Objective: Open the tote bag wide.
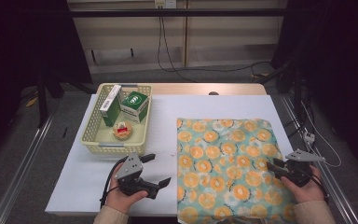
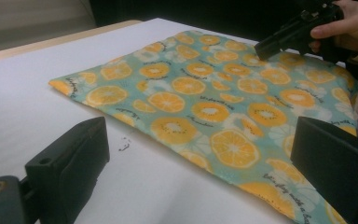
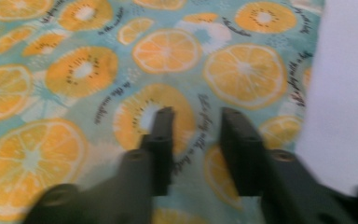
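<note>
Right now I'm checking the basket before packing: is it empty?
No, the basket holds two green-and-white boxes standing toward its back and a small round item in front of them.

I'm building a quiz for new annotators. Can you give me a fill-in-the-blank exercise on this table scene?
1. The cloth is printed with slices of ____.
2. The green boxes stand inside the cream ____.
3. The left tongs hover over the white table with their jaws ____.
4. The right tongs are above the ____.

Missing words: orange; basket; open; cloth
</note>
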### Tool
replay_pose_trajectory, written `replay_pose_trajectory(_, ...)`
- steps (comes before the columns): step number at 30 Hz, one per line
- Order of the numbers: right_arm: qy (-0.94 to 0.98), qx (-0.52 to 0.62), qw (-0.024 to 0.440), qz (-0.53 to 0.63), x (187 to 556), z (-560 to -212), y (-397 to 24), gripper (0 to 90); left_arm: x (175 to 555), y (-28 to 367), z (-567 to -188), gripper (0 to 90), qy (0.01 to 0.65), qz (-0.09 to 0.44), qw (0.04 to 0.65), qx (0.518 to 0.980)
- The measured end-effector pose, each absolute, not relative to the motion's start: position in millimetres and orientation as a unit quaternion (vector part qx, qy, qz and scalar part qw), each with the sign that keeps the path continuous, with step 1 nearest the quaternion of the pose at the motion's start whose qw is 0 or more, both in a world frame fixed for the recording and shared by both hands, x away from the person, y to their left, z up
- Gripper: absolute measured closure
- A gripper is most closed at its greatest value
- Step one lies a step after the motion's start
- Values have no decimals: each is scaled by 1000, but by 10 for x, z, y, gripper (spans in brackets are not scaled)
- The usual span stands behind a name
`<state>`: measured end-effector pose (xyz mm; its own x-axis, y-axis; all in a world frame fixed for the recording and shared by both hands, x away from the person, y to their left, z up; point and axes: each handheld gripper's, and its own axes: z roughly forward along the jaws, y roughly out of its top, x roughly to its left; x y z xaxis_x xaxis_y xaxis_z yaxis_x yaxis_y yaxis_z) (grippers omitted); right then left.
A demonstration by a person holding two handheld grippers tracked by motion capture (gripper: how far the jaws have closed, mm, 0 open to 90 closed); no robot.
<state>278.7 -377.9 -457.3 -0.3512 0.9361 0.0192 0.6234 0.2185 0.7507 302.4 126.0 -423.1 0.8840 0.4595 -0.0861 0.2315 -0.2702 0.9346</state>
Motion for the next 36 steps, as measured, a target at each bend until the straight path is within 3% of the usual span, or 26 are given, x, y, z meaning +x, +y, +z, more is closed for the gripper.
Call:
replay_pose_trajectory(1, 749, 519, 223, 346, 2805, -4576, -3768, 891, 3023, 1263, -4230, 42, 216, 101, 563, 792)
replay_pose_trajectory(2, 750, 517, 215, 350, 2826, -4575, -3754, 900, 3022, 1264, -4229, 42, 216, 102, 562, 792)
replay_pose_trajectory(9, 764, 495, 203, 360, 2891, -4560, -3617, 900, 2999, 1297, -4213, 40, 213, 103, 567, 789)
replay_pose_trajectory(10, 759, 497, 212, 364, 2879, -4504, -3617, 817, 2999, 1299, -4217, 39, 214, 102, 567, 789)
replay_pose_trajectory(11, 759, 497, 212, 364, 2879, -4504, -3617, 817, 3003, 1303, -4220, 39, 213, 102, 564, 791)
replay_pose_trajectory(14, 742, 520, 250, 342, 2870, -4385, -3752, 405, 3000, 1295, -4229, 38, 217, 100, 563, 791)
replay_pose_trajectory(15, 736, 530, 245, 342, 2864, -4384, -3814, 346, 2997, 1295, -4230, 38, 215, 101, 563, 791)
replay_pose_trajectory(16, 737, 532, 239, 340, 2846, -4404, -3864, 355, 2994, 1292, -4230, 38, 216, 99, 564, 791)
replay_pose_trajectory(18, 739, 537, 235, 333, 2803, -4474, -3929, 291, 2992, 1289, -4228, 38, 213, 99, 564, 792)
replay_pose_trajectory(25, 739, 554, 224, 312, 2766, -4538, -3989, 388, 2998, 1271, -4231, 38, 212, 100, 562, 793)
replay_pose_trajectory(26, 740, 549, 227, 314, 2761, -4541, -3979, 446, 3001, 1273, -4234, 38, 212, 100, 561, 794)
replay_pose_trajectory(29, 731, 555, 220, 331, 2738, -4543, -4030, 779, 3002, 1270, -4239, 38, 213, 100, 562, 793)
replay_pose_trajectory(31, 729, 556, 220, 333, 2737, -4546, -4037, 802, 3000, 1272, -4231, 38, 210, 102, 561, 794)
replay_pose_trajectory(33, 731, 553, 222, 333, 2745, -4546, -4030, 900, 2995, 1271, -4223, 38, 211, 102, 563, 792)
replay_pose_trajectory(36, 729, 550, 220, 343, 2783, -4548, -3990, 900, 2998, 1267, -4222, 38, 213, 101, 563, 792)
